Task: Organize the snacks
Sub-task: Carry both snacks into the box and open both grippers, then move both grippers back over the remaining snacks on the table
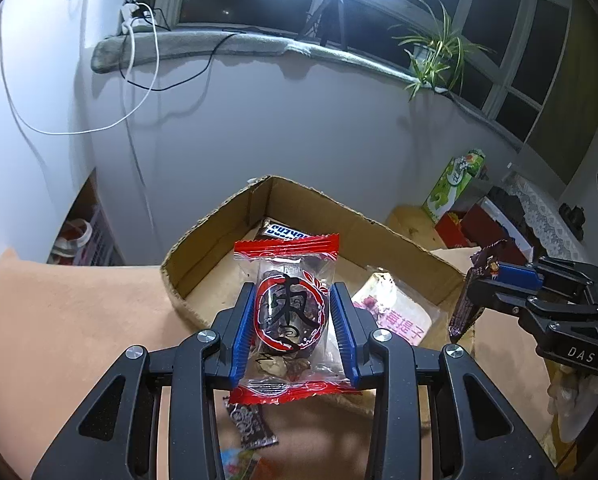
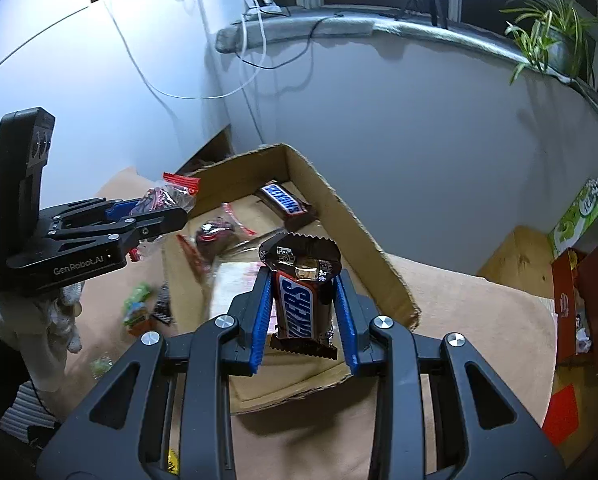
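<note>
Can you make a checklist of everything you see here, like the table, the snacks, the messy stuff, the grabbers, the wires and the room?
Surface: tan cloth under an open cardboard box.
Job's things: Snickers, a date packet and a pink packet in the box.
Clutter: loose wrappers on the cloth beside the box.
Grippers: left gripper shut on a red date packet; right gripper shut on a Snickers bar.
Cables: white cable and black cable hanging from the sill.
Surroundings: plant, tripod, dark window.
</note>
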Tool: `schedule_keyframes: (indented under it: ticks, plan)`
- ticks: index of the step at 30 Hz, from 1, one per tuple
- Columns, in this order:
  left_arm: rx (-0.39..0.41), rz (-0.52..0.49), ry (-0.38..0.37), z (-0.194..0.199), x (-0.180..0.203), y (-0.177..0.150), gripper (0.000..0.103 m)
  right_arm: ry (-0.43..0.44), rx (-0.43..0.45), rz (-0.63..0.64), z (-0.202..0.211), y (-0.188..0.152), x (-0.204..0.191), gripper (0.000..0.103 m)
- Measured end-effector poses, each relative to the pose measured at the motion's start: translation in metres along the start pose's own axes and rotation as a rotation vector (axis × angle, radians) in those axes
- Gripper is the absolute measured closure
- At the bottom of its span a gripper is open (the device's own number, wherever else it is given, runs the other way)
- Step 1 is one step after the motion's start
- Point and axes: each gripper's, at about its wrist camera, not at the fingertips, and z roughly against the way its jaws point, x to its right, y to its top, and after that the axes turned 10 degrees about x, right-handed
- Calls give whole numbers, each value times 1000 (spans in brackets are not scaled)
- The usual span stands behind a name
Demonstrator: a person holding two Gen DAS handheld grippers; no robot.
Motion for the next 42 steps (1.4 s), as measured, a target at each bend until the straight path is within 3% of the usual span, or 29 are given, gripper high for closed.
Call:
schedule_keyframes:
  ticks: [11, 12, 13, 15, 16, 28, 42]
  plan:
    - [-55, -8, -10, -20, 7, -4, 67, -14, -21, 5, -10, -5, 5, 71]
    - [-54, -10, -13, -21, 7, -4, 67, -15, -18, 10, -10, -4, 4, 64]
    - [-54, -14, -16, -20, 8, -4, 65, -22, -10, 17, -9, -3, 2, 47]
    - [-54, -20, -12, -20, 9, -3, 51, -39, 14, 30, -4, -2, -1, 31]
    - [-50, -19, -11, -19, 9, -3, 42, -41, 20, 31, -2, -1, -2, 29]
    - [-6, -14, -10, 2, 7, 2, 42, -46, 34, 42, 12, 0, -11, 29]
    - [36, -8, -13, 47, -2, -4, 42, -21, 62, 97, 54, -19, -52, 29]
